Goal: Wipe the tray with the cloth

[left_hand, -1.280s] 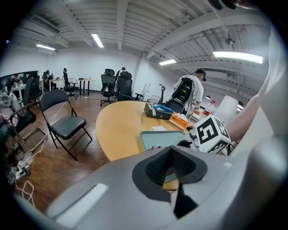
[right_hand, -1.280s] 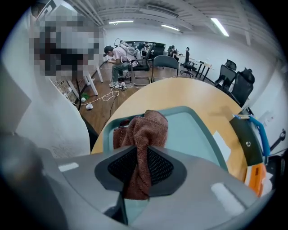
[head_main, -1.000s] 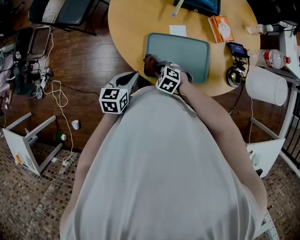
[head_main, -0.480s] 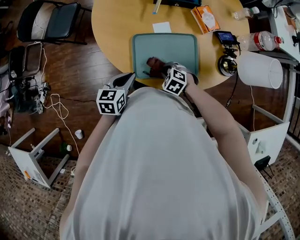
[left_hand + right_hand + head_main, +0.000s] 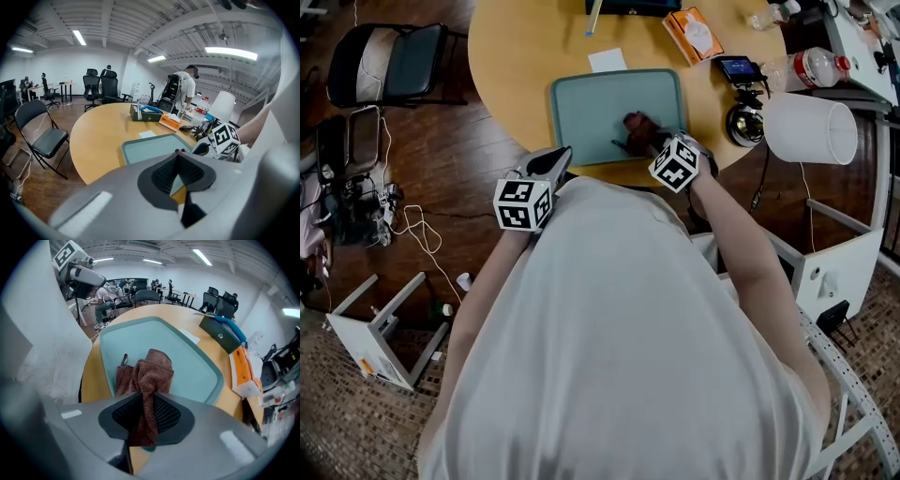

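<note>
Right tongs are clamping brown cloth | cloth is resting on near-right part of teal tray on bench | left tongs are hovering pressed together, empty, at tray's near-left corner.

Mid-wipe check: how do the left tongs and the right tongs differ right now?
The right tongs are clamped on the reddish-brown cloth; the left tongs are closed on nothing. The right tongs sit over the teal tray, with the cloth lying on it; the left tongs hang at the table edge, short of the tray. Both point toward the tray.
</note>
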The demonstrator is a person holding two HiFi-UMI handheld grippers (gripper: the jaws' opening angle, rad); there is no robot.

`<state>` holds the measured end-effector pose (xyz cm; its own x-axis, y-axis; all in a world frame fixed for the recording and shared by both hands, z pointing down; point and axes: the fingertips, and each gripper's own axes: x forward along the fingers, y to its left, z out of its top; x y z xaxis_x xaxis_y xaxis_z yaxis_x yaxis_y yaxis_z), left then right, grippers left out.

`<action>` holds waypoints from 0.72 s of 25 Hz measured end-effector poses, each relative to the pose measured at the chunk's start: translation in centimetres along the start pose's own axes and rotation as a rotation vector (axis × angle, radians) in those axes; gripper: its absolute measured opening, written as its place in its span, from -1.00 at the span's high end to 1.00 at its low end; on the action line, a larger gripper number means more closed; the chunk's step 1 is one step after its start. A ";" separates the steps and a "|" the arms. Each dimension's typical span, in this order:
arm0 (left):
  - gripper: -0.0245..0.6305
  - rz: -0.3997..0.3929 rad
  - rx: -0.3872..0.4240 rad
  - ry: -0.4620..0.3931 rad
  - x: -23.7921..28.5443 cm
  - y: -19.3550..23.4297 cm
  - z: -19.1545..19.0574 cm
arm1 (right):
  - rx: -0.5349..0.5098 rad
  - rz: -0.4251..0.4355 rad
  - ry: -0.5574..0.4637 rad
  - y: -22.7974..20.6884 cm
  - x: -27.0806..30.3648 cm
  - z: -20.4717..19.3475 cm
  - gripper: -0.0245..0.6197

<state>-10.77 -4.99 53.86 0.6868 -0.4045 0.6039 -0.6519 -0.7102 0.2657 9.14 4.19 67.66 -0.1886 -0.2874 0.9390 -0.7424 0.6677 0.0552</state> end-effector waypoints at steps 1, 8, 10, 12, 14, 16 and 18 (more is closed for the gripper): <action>0.93 -0.003 0.002 0.002 0.1 -0.1 0.1 | 0.018 -0.008 0.003 -0.4 -0.1 -0.5 0.69; 0.93 -0.013 0.015 0.006 0.9 -0.6 0.6 | 0.106 -0.084 0.056 -2.9 -0.7 -3.1 0.69; 0.93 -0.016 0.019 0.004 1.1 -0.8 0.8 | 0.115 -0.093 0.058 -3.1 -0.8 -3.1 0.69; 0.93 -0.018 0.023 0.001 1.2 -0.9 1.1 | 0.144 -0.097 0.012 -3.4 -1.5 -2.3 0.70; 0.93 -0.021 0.030 -0.005 1.3 -0.9 1.4 | 0.186 -0.116 -0.062 -4.1 -2.8 -1.0 0.70; 0.93 -0.023 0.037 -0.011 1.5 -0.9 1.7 | 0.226 -0.157 -0.140 -5.4 -4.7 0.3 0.70; 0.93 -0.028 0.041 -0.014 1.6 -1.2 1.9 | 0.277 -0.216 -0.222 -7.1 -6.9 1.2 0.70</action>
<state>-8.24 -5.89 53.11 0.7093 -0.3923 0.5857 -0.6188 -0.7444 0.2508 14.98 0.58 60.42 -0.1208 -0.5621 0.8182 -0.9193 0.3744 0.1215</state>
